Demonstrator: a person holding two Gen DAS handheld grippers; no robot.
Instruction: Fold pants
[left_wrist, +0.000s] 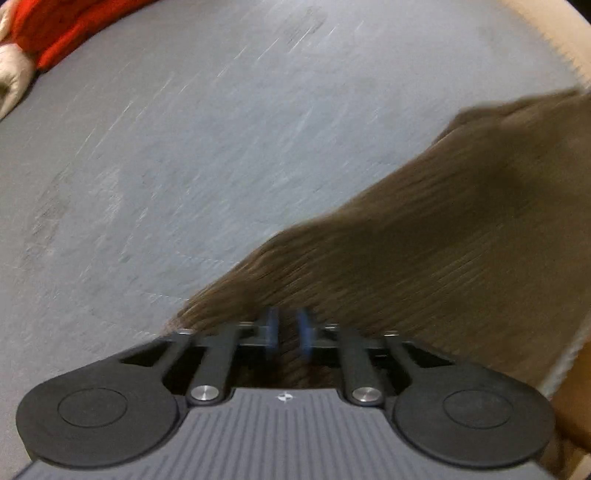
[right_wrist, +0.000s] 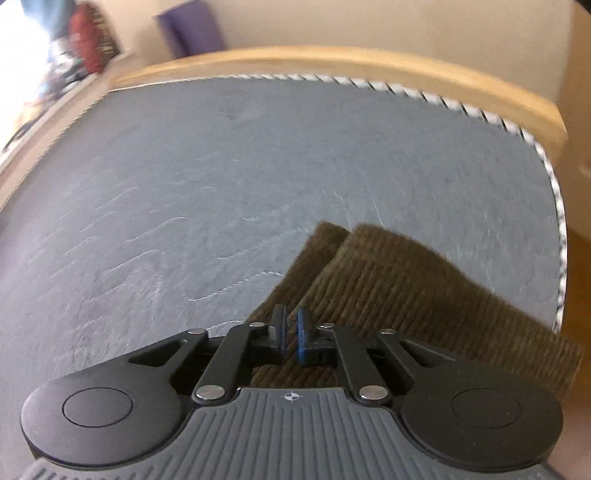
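Observation:
The brown corduroy pants (left_wrist: 443, 229) stretch from my left gripper (left_wrist: 287, 332) up to the right across the grey mat (left_wrist: 184, 166). The left jaws are nearly shut with pants fabric between the blue pads; the view is motion-blurred. In the right wrist view the pants (right_wrist: 406, 295) lie in two overlapping layers near the mat's right edge. My right gripper (right_wrist: 291, 332) is closed on the pants fabric between its pads.
A red and white cloth (left_wrist: 40, 33) lies at the far left of the mat. The grey mat (right_wrist: 221, 166) has a striped border (right_wrist: 554, 192) and sits on a wooden table (right_wrist: 332, 59). A purple object (right_wrist: 192, 29) stands beyond the table.

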